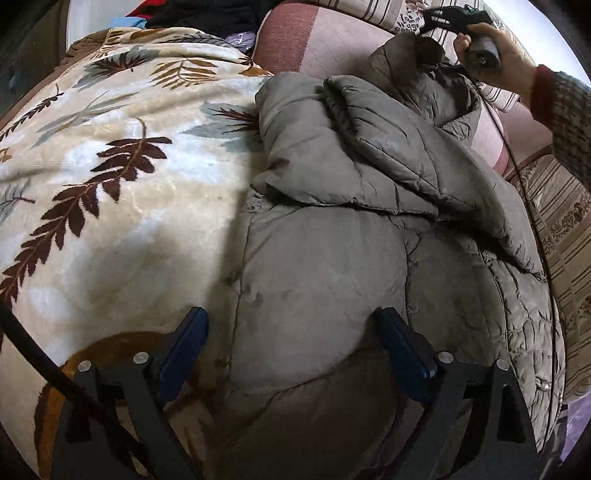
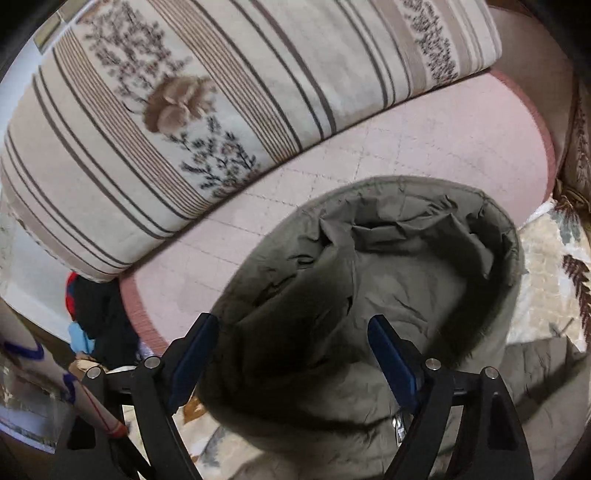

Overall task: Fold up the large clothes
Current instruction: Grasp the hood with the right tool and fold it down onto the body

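An olive-grey quilted puffer coat [image 1: 332, 258] lies on a leaf-patterned blanket [image 1: 110, 177], one sleeve folded across its body. My left gripper [image 1: 291, 339] is open, its blue pads straddling the coat's lower part. The right gripper shows far off in the left wrist view [image 1: 428, 27], held in a hand above the hood. In the right wrist view my right gripper [image 2: 291, 347] is open, just above the coat's hood [image 2: 388, 266], which gapes open towards it. Neither gripper holds fabric.
A pink quilted cushion [image 2: 369, 147] lies past the hood, with a striped floral pillow [image 2: 184, 92] behind it. A pile of dark, red and blue clothes [image 2: 92, 317] sits at the left. A black cable [image 1: 524, 192] runs along the coat's right side.
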The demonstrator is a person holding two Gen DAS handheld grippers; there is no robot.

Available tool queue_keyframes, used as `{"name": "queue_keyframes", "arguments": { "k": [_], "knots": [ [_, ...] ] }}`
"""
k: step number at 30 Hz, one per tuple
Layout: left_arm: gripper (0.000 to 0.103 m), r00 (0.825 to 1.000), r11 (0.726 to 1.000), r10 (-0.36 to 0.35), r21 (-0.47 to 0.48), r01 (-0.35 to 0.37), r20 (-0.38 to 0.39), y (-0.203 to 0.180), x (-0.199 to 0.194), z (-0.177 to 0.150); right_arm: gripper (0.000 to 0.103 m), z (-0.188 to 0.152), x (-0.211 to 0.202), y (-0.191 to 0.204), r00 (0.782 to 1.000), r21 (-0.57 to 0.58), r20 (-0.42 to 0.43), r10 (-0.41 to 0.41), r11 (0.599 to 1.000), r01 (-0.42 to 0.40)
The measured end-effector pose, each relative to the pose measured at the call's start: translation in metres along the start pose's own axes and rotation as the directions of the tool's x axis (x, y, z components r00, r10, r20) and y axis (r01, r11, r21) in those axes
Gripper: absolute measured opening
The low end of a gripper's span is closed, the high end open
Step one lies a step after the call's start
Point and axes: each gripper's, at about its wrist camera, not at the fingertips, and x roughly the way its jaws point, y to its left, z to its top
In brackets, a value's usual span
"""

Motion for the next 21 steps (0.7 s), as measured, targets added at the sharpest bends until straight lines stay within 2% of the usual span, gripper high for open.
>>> {"name": "queue_keyframes", "arguments": {
  "k": [1, 2, 3, 9, 12, 17, 21],
  "knots": [
    [0.094, 1.0, 1.0, 0.002, 0.001, -0.002, -0.002, -0.002, 0.002, 0.001, 0.055, -0.001, 0.003, -0.001, 1.0, -0.018, -0.001, 0.001, 1.0, -0.001],
    [0.094, 1.0, 1.0, 0.006, 0.005, -0.006, -0.002, -0.003, 0.002, 0.001, 0.02, -0.002, 0.005, -0.002, 1.0, -0.03, -0.022, 0.014, 0.999, -0.014],
    [0.094, 1.0, 1.0, 0.008, 0.007, -0.008, -0.002, -0.003, 0.002, 0.001, 0.009, -0.004, 0.005, -0.003, 0.999, -0.031, -0.04, 0.028, 0.999, -0.029],
    [0.094, 1.0, 1.0, 0.004, 0.002, -0.004, -0.001, -0.001, 0.0, 0.001, 0.005, -0.036, -0.058, -0.007, 0.999, -0.153, 0.011, 0.043, 0.987, -0.041],
    [0.094, 1.0, 1.0, 0.008, 0.004, -0.008, 0.002, -0.001, -0.001, -0.001, 0.004, -0.068, -0.119, -0.012, 0.997, -0.231, 0.024, 0.078, 0.97, -0.071],
    [0.094, 1.0, 1.0, -0.002, -0.012, 0.003, 0.021, 0.002, -0.008, -0.002, 0.002, -0.146, -0.217, -0.034, 0.99, -0.322, 0.015, 0.141, 0.938, -0.129],
    [0.094, 0.996, 1.0, 0.007, -0.029, -0.004, 0.09, 0.006, -0.029, -0.004, 0.001, -0.221, -0.258, -0.061, 0.983, -0.337, -0.039, 0.181, 0.923, -0.184]
  ]
}}
